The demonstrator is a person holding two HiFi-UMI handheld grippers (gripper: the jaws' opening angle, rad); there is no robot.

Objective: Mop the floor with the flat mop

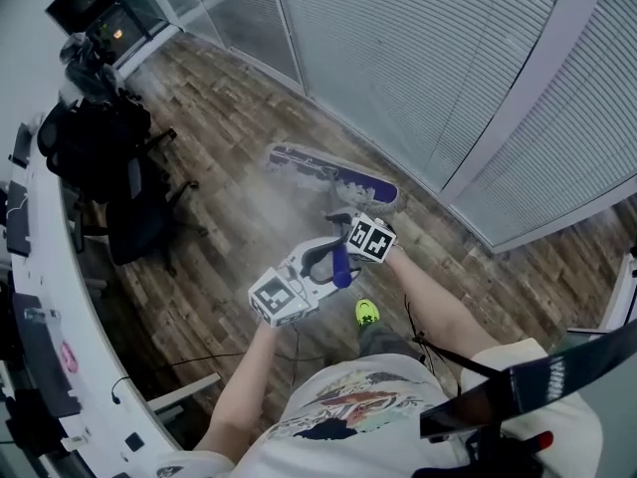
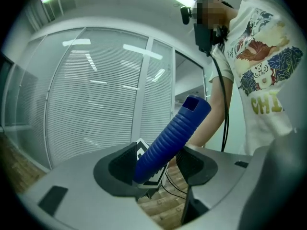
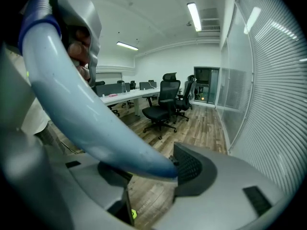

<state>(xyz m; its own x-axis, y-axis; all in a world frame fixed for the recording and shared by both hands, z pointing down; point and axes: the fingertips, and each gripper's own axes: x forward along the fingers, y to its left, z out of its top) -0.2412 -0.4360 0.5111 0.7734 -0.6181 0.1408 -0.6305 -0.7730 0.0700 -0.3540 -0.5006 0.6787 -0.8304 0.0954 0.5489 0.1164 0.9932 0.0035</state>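
Seen from above, a person stands on a wood floor [image 1: 224,232] with a gripper in each hand, both clamped on a flat mop. The mop head [image 1: 333,174] lies flat on the floor ahead of the person, near a glass wall [image 1: 418,58] covered with blinds. The left gripper [image 2: 158,167] holds the ribbed blue grip [image 2: 175,128] at the top of the handle, with the dark pads [image 2: 122,164] pressed against its sides. The right gripper [image 3: 153,169] holds the pale pole [image 3: 86,114] lower down, and the pole runs slantwise across its jaws. A bright green shoe [image 1: 367,313] shows below the grippers. To the left, black office chairs [image 1: 134,202] stand beside a curved white counter [image 1: 55,297].
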